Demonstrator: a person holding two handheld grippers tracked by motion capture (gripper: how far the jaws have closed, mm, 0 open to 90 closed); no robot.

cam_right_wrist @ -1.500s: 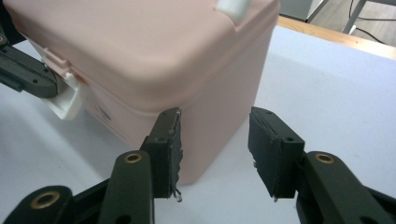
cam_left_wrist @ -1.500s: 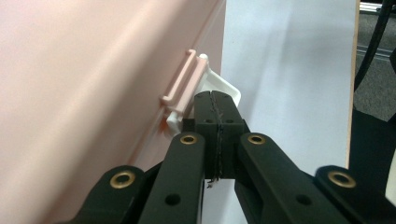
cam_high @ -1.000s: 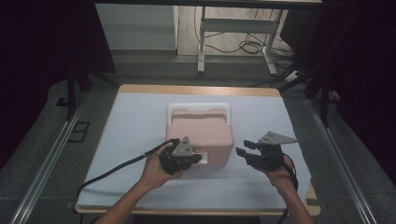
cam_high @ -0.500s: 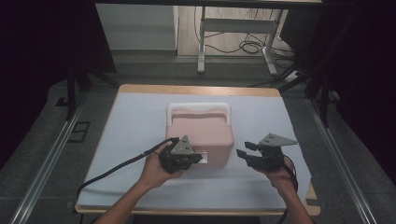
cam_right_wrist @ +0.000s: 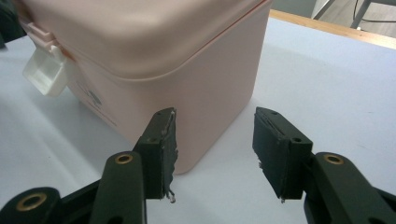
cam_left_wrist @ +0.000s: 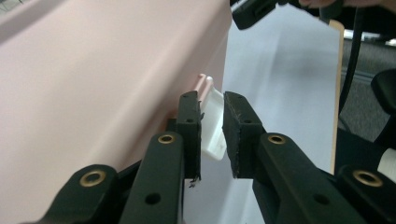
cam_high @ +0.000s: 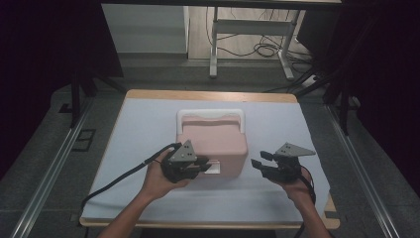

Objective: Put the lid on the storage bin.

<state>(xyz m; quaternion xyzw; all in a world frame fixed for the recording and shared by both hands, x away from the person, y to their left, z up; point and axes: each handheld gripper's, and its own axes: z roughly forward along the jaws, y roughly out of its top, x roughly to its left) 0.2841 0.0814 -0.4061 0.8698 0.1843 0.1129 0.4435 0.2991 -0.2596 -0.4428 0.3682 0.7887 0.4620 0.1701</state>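
Note:
A pink lidded box [cam_high: 213, 139] with a white carry handle [cam_high: 210, 114] stands mid-table. Its white front latch [cam_left_wrist: 212, 121] sticks out from the front wall. My left gripper [cam_high: 205, 166] reaches in at that wall, and in the left gripper view [cam_left_wrist: 212, 100] the latch lies between the jaws. These jaws have just been opening, and a gap shows beside the latch. My right gripper [cam_high: 258, 161] hovers open off the box's front right corner [cam_right_wrist: 140, 46]. In its own view [cam_right_wrist: 215, 116] nothing touches the pads, and the latch [cam_right_wrist: 44, 70] sits far to the left.
The box rests on a white mat [cam_high: 138, 124] over a wooden table whose edge shows at the back [cam_high: 208, 95]. A black cable [cam_high: 119, 178] trails left from the left gripper. Dark floor and metal rails surround the table.

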